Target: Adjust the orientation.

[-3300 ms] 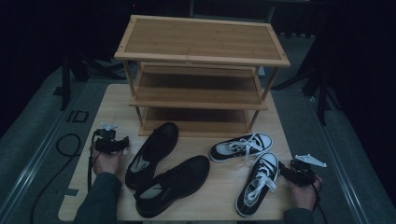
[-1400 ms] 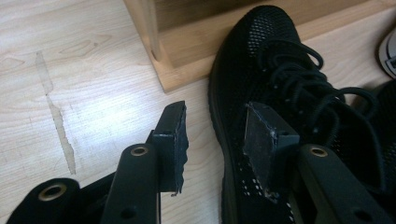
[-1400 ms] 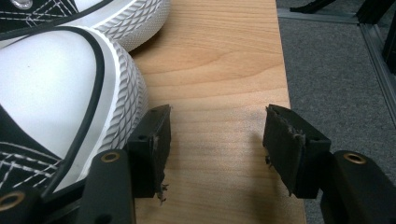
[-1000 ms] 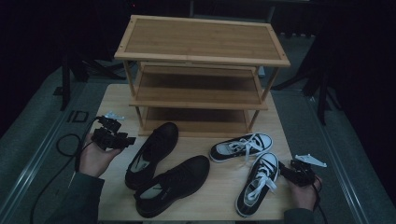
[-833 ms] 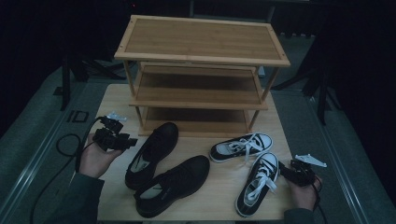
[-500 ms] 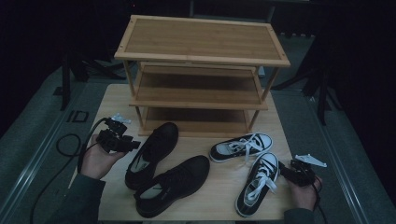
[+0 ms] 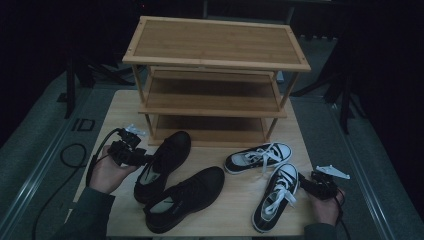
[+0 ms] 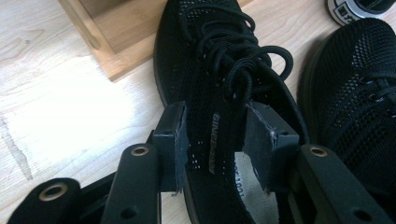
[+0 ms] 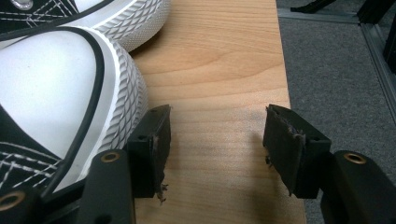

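A pair of black mesh shoes lies at the table's left centre, one [image 7: 162,162] farther back and one [image 7: 187,197] nearer. My left gripper [image 7: 134,154] is at the farther shoe's heel end. In the left gripper view that gripper [image 8: 215,144] is open, and the left side wall of the black shoe [image 8: 210,93] stands between its jaws, one pad outside and one inside the opening. Two black-and-white sneakers [image 7: 257,156] [image 7: 277,195] lie at the right. My right gripper [image 7: 314,183] is open over bare wood beside the nearer sneaker's white toe [image 9: 56,93], with nothing between the jaws of that gripper [image 9: 215,140].
A three-tier wooden shoe rack [image 7: 215,75] stands at the back of the table [image 7: 235,200]. Its corner post [image 8: 88,37] is just left of the black shoe's toe. The table's right edge [image 9: 282,93] drops to grey carpet close to my right gripper. A cable [image 7: 75,155] trails off the left.
My left gripper has moved right from the table's left side to the farther black shoe and now straddles its side wall. The right gripper has stayed still.
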A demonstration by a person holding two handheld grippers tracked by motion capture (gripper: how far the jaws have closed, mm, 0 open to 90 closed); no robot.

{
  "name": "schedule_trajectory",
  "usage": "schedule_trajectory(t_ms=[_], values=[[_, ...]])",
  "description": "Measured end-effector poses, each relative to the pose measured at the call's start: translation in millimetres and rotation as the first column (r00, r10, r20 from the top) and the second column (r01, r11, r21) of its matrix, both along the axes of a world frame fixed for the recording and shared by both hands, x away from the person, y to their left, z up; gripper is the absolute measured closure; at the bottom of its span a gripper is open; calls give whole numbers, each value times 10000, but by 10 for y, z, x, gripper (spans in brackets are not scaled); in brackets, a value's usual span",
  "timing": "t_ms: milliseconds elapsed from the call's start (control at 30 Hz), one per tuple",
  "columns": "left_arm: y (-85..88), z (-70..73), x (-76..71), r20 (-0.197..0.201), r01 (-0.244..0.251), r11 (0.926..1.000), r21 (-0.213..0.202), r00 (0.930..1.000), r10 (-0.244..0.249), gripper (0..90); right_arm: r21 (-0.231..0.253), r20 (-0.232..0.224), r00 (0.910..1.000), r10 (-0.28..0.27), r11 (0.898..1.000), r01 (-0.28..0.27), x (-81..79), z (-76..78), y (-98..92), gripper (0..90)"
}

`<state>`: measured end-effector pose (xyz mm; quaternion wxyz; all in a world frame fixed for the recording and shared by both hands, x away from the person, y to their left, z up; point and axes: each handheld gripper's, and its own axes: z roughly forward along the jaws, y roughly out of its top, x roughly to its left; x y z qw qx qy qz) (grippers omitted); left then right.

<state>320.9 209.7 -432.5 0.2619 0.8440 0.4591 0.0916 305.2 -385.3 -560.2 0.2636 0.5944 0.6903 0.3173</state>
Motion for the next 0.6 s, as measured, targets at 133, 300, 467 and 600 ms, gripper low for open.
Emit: schedule_trajectory(t_ms=[133,300,467,600], values=[[-17,-10,4,-56,73,10000,57,10000,-73,590,2,-2,10000,2,10000,-2,0,0,0,412],[-53,-38,24,-169,171,9995,264,9997,-166,590,7,0,10000,3,10000,-3,0,0,-1,412],[-91,-52,39,-268,291,9988,385,9992,-281,603,5,4,10000,13,10000,-13,1,0,-2,412],[-124,-99,69,-498,260,9975,663,9985,-227,641,13,-2,10000,12,10000,-12,0,0,-2,412]])
